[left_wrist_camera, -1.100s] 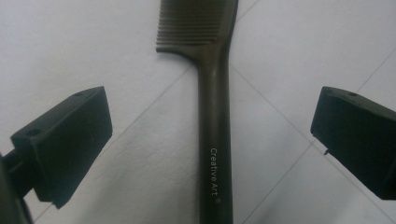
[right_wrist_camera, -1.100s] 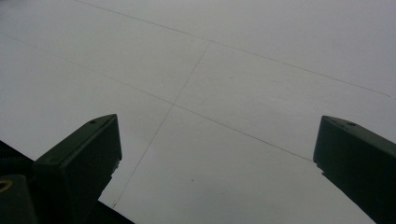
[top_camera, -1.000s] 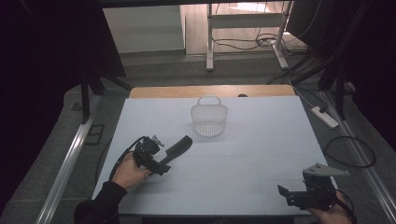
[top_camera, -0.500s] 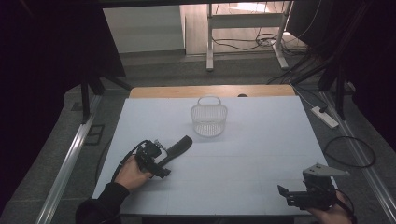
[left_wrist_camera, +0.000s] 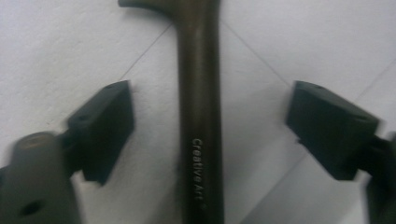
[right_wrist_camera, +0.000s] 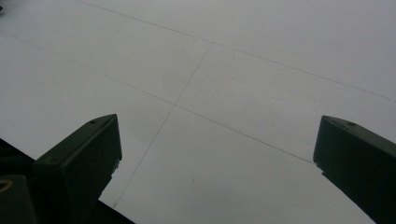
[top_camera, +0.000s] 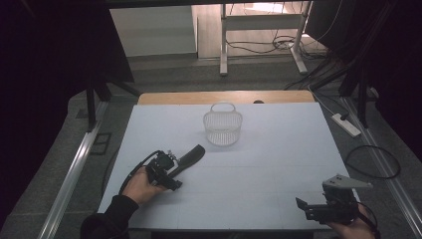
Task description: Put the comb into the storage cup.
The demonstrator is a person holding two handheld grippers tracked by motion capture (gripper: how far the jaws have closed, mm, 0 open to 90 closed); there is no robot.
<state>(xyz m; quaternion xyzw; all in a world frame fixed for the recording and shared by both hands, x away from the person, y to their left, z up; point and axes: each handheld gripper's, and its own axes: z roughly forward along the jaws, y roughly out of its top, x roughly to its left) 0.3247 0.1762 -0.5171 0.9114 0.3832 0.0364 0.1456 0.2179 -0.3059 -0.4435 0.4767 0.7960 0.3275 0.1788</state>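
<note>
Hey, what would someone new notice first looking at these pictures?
Probably the left tool, open, its jaws on either side of a dark handle printed "Creative Art", lying on the white table. A clear mesh basket stands upright toward the far middle. The right tool sits open at the near right corner.

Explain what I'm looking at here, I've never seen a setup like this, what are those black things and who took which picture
A person sits at a white table and holds a hand-operated two-jaw gripper in each hand. One picture comes from a camera fixed above the table; the other two come from cameras riding on the grippers, looking along their black jaws.

The left gripper is low over a dark tool handle printed "Creative Art". Its jaws stand open on either side of the handle, not touching it. What tool it is, I cannot tell. The right gripper waits open near the table's near right corner, holding nothing. A small clear basket stands upright farther back.
</note>
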